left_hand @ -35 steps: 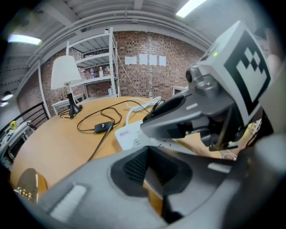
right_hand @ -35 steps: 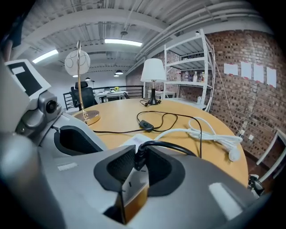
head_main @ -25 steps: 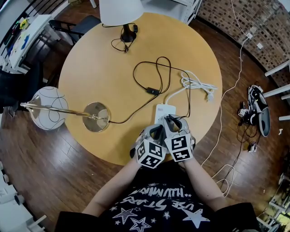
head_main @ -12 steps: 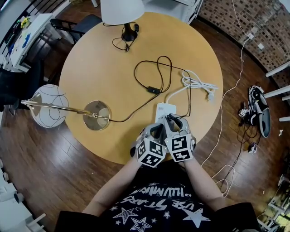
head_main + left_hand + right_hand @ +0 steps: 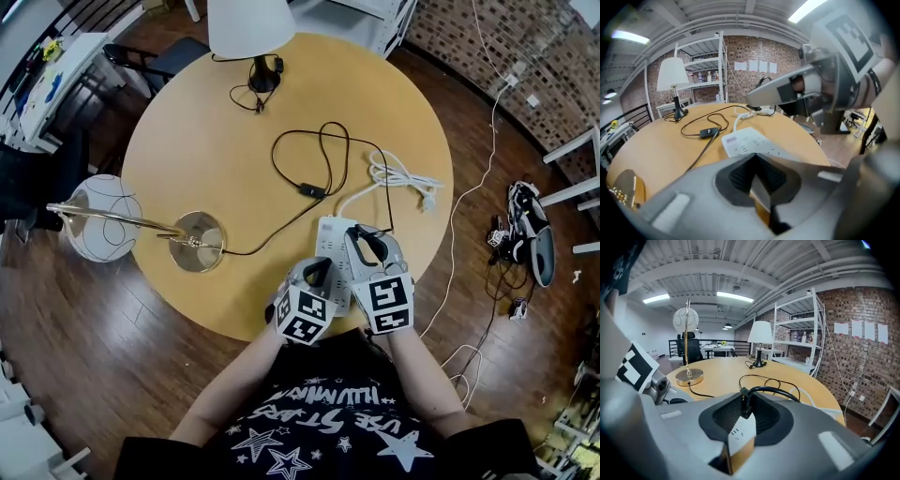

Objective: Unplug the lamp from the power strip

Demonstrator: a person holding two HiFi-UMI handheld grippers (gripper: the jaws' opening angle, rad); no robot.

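Note:
The white power strip (image 5: 330,234) lies near the table's front edge; in the left gripper view it is the white power strip (image 5: 747,143) just beyond the jaws. My left gripper (image 5: 322,269) is shut on its near end, a pale edge wedged between the pads of the left gripper (image 5: 759,187). My right gripper (image 5: 362,240) hangs over the strip's right side. In the right gripper view, the right gripper (image 5: 743,414) has the black plug (image 5: 745,401) between its closing jaws, pads against it, above the strip (image 5: 739,436). The plug's black cord (image 5: 314,190) loops back to the brass lamp (image 5: 197,242).
The brass lamp's globe shade (image 5: 103,225) hangs past the table's left edge. A white-shaded lamp (image 5: 251,26) stands at the far edge. The strip's white cable (image 5: 403,173) coils at the right. Shoes and cables (image 5: 530,230) lie on the floor to the right.
The right gripper has shifted a little to the right and risen toward the camera with the plug in it. The left gripper has barely moved.

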